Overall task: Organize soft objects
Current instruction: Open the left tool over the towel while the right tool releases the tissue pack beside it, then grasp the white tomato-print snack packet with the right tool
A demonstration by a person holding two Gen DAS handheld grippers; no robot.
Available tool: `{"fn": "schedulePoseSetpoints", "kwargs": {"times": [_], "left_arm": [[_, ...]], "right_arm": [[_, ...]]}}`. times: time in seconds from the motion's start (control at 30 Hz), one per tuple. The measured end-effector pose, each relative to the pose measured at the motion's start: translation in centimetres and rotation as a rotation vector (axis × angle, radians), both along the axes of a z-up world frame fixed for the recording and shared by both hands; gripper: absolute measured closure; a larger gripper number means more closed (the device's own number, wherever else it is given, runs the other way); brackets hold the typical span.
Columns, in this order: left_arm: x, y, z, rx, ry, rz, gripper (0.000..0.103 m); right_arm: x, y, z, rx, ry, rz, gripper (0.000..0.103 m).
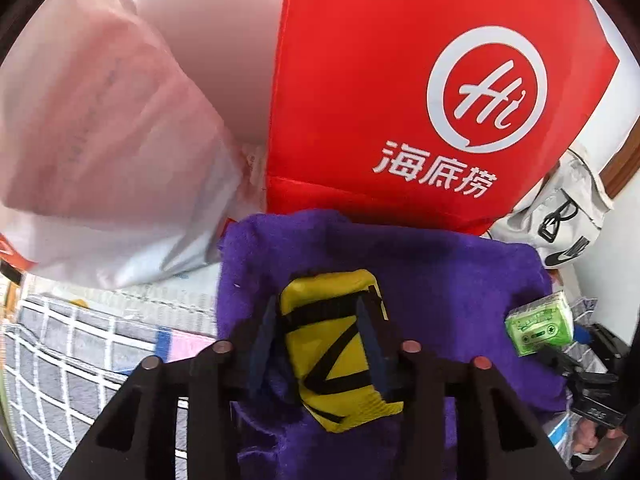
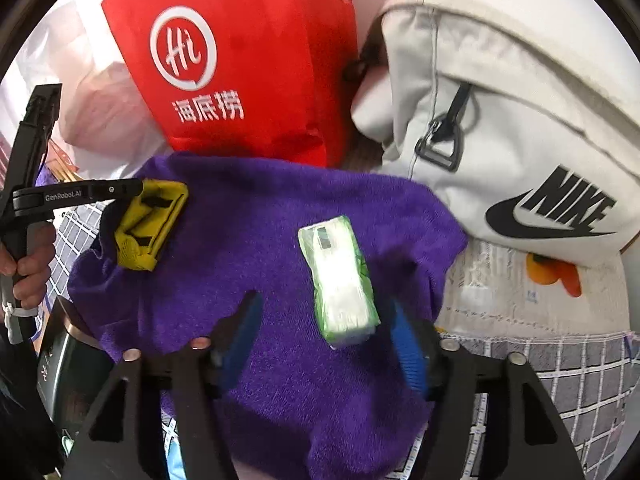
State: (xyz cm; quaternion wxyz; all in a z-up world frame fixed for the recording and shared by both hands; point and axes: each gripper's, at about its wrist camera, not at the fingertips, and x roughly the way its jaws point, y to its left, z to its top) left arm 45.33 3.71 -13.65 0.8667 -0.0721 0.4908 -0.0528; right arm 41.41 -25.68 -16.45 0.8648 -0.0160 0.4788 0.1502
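Release step: left gripper [image 1: 320, 344] jaws narrow, flanking the pouch [image 1: 340, 348] (grip unclear); right gripper [image 2: 324, 336] wide, tissues [image 2: 340, 280] free on the towel [image 2: 280, 220]; next, withdraw.

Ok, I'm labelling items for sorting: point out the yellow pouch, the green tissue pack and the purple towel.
yellow pouch [image 1: 336, 344]: left wrist view, its black-striped face.
green tissue pack [image 2: 340, 280]: right wrist view, middle of its wrapper.
purple towel [image 2: 256, 216]: right wrist view, bare middle of cloth.
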Motion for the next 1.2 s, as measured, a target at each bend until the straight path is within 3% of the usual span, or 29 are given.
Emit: {"fn": "schedulePoseSetpoints", "kwargs": {"times": [0.3,0.47,0.6,0.7,0.8,1.03,1.2], "left_arm": [[-3.3,0.9,3.2,0.040,-0.059,0.006,0.055],[-7.0,0.8,5.7,0.062,-0.124,-0.004,0.055],[-10.0,1.1,7.1,0.019,-0.122,-0.004,0.055],[-13.0,1.2,7.9,0.029,-0.127,-0.001,0.055],[-15.8,1.4,8.4,0.014,-0.126,-0.006,0.055],[-22.1,1.7,7.9,0.015,-0.124,-0.006,0.055],[-25.0,2.8,5.9,0.007,-0.094,0.019,0.053]], "right_arm": [[-2.9,-0.9,3.3,-0.039,-0.029,-0.085,0.016],[-5.6,-0.5,5.1,-0.085,-0.027,-0.109,0.016],[-9.8,0.0,6.3,-0.022,-0.072,-0.079,0.016],[-12.6,0.7,6.8,-0.006,-0.098,-0.069,0.016],[-15.1,1.8,6.9,0.000,-0.085,-0.052,0.016],[-20.1,4.3,6.5,0.059,-0.065,-0.003,0.016],[-21.4,7.9,5.5,0.019,-0.070,0.097,0.016]]}}
